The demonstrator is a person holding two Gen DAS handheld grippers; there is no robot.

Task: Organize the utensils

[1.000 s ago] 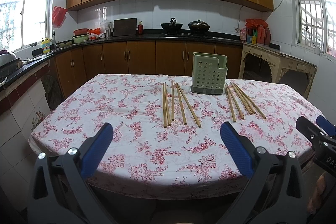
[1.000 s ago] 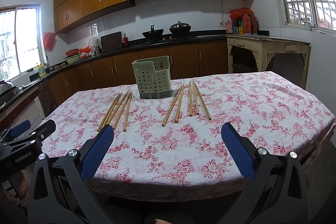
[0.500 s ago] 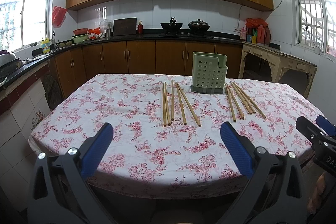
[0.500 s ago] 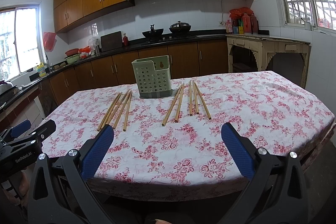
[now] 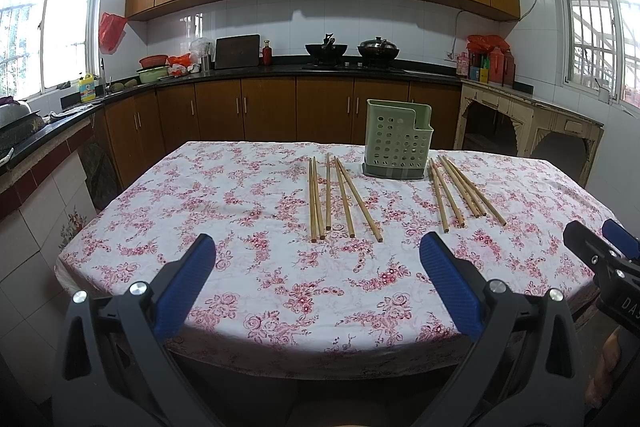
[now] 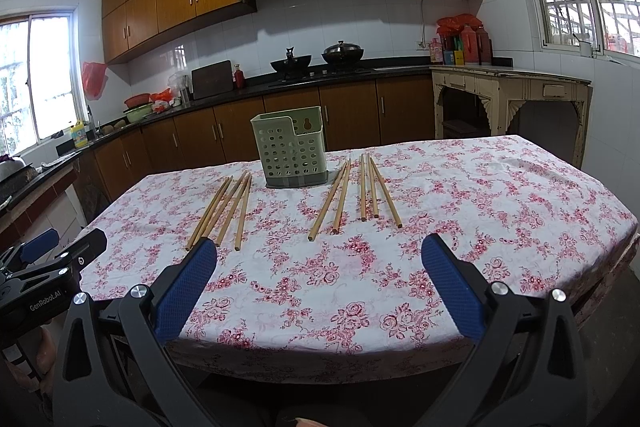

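Note:
A green perforated utensil holder (image 5: 397, 140) stands upright at the far middle of the floral tablecloth (image 5: 256, 211); it also shows in the right wrist view (image 6: 291, 153). Several wooden chopsticks lie flat in two groups: the left group (image 5: 338, 197) (image 6: 224, 209) and the right group (image 5: 460, 191) (image 6: 360, 191). My left gripper (image 5: 318, 259) is open and empty above the near table edge. My right gripper (image 6: 320, 261) is open and empty, also at the near edge. Each gripper shows at the side of the other's view.
The table (image 6: 520, 195) fills the middle of a kitchen. Dark counters with brown cabinets (image 5: 264, 107) run along the back and left walls, with pots on a stove (image 5: 352, 51). A cream side table (image 6: 512, 95) stands at the right.

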